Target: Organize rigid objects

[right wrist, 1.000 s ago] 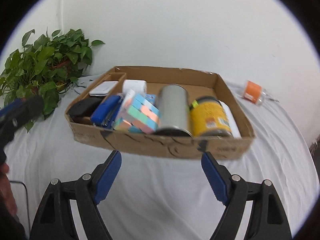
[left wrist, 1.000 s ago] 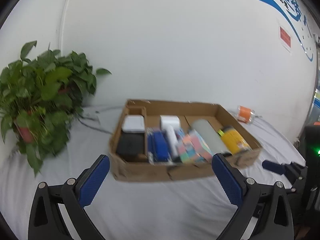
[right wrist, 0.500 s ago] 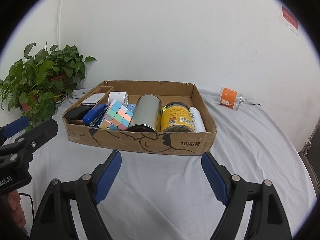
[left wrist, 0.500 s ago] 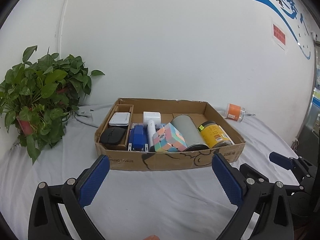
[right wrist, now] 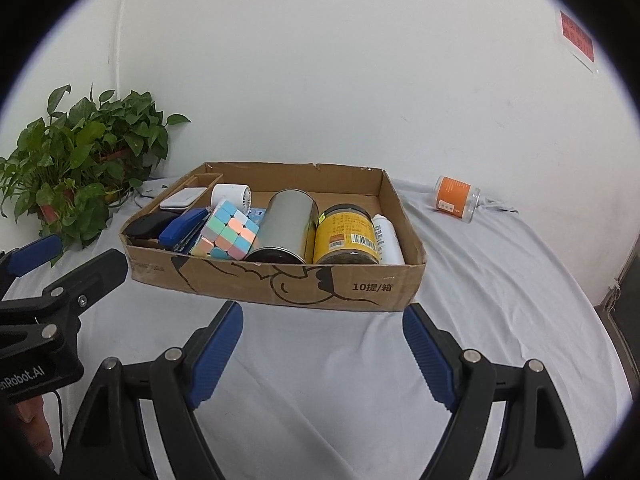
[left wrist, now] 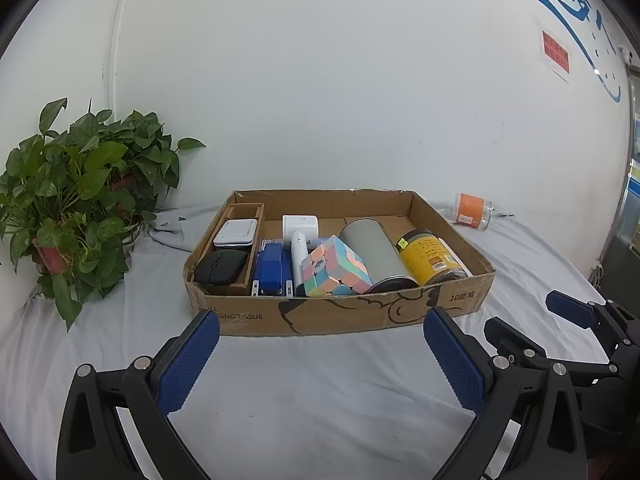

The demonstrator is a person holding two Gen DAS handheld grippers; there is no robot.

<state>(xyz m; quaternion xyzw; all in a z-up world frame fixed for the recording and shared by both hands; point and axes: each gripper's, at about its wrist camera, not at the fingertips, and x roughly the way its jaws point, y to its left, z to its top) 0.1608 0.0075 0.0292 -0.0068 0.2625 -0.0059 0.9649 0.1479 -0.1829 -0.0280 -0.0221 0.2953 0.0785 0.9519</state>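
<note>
Cardboard box [left wrist: 340, 316] sits ahead of both claws, left [left wrist: 320, 354] and right [right wrist: 322, 344], tilted downward, spread wide, empty.

I see a table under a white cloth [left wrist: 320, 392]. On it sit a cardboard tray [left wrist: 340, 314], a potted plant [left wrist: 76, 200] at the left, and an orange-labelled jar [left wrist: 472, 211] lying on its side at the right.
</note>
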